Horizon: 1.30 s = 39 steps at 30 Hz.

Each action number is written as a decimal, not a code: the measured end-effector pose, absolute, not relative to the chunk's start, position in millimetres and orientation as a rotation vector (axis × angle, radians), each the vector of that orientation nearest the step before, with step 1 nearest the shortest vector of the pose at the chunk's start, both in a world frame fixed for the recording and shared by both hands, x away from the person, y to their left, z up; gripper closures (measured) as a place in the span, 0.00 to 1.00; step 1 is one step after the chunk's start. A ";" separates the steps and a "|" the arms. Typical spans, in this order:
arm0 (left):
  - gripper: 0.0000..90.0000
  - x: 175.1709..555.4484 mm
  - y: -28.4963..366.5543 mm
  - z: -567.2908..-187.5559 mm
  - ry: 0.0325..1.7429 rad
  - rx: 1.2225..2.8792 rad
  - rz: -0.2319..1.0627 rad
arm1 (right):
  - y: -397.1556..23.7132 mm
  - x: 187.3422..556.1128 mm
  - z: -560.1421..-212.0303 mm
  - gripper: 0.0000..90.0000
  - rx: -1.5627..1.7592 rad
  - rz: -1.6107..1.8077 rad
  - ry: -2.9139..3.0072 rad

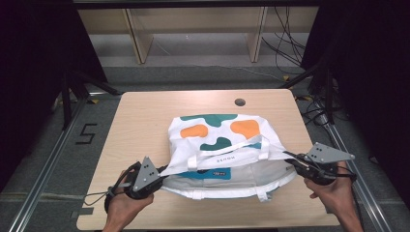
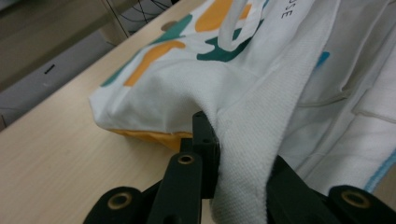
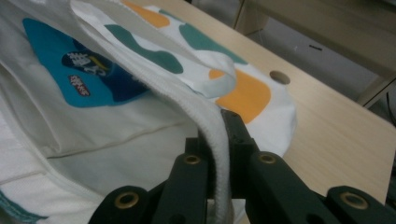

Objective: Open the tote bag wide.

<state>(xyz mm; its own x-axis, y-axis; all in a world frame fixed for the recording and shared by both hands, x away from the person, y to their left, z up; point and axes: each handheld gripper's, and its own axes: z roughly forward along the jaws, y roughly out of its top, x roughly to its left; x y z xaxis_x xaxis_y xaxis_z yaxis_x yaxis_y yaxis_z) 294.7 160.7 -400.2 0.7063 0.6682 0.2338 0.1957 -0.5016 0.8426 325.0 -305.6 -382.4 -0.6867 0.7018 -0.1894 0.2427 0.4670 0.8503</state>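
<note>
A white cloth tote bag (image 1: pixel 220 137) with orange and teal patches lies on the wooden table (image 1: pixel 140 116), its mouth toward me. At the bag's left corner, my left gripper (image 1: pixel 163 171) is shut on the upper rim. My right gripper (image 1: pixel 291 162) is shut on the rim at the right corner, and the rim is stretched between them above the lower side. In the left gripper view the jaws (image 2: pixel 219 135) pinch thick white hem cloth (image 2: pixel 261 121). The right gripper view has its jaws (image 3: pixel 219 128) clamped on the rolled white rim (image 3: pixel 210 116). A blue printed patch (image 3: pixel 79 79) shows inside the bag.
A round hole (image 1: pixel 240 102) sits near the table's far edge. Wooden shelf legs (image 1: pixel 138 41) and cables (image 1: pixel 285 43) stand beyond the table. Metal rails (image 1: pixel 53 154) run along both sides, and the floor at the left bears a "5" mark (image 1: pixel 86 134).
</note>
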 end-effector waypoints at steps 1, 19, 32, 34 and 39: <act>0.95 294.0 161.3 -394.0 0.651 2.040 0.704 | -305.8 325.9 -376.0 0.98 0.765 1.151 2.181; 0.96 272.6 172.6 -303.1 0.508 1.855 0.793 | -302.9 322.0 -264.2 0.98 0.593 1.253 2.052; 0.95 340.9 176.8 -307.3 0.628 1.767 0.771 | -292.8 375.1 -255.5 0.98 0.676 1.248 2.026; 0.95 351.7 177.3 -314.8 0.664 1.754 0.749 | -292.0 388.8 -262.1 0.98 0.707 1.259 2.034; 0.93 362.7 179.4 -338.7 0.711 1.778 0.701 | -289.8 409.0 -283.9 0.98 0.744 1.222 2.085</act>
